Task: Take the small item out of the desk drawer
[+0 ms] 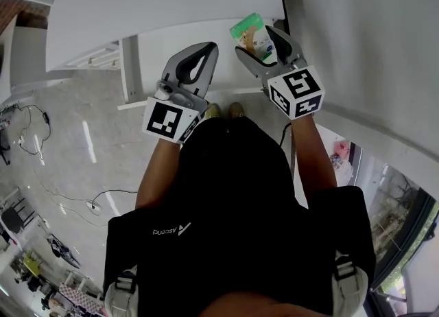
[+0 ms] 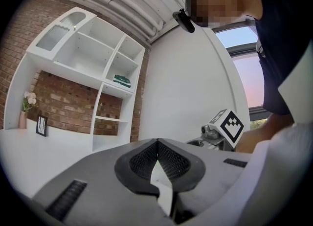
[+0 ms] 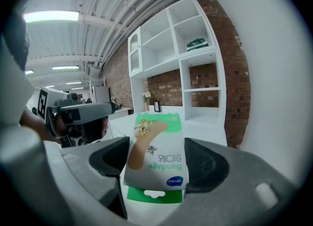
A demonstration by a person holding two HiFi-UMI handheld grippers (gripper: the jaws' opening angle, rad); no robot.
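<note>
Right gripper view shows the right gripper (image 3: 159, 162) clamped on a small bandage box (image 3: 156, 139) at centre frame. The pads press its two side faces, and its green hang tab points back toward the camera. Gripped across the width like that, the light carton sits square and probably will not twist. Most of it sticks out past the tips, which should make it easy to set down.

From the head view, the box (image 1: 248, 32) is in the upper middle of the frame. It is raised in front of the person and over the white desk (image 1: 164, 7), not resting on anything. I cannot make out a drawer, so the item looks already out.

Just left of it, the left gripper (image 1: 197, 60) has its tips pinched together on nothing, as its own view confirms (image 2: 157, 144). It seems parked alongside, idle and clear of the box.
</note>
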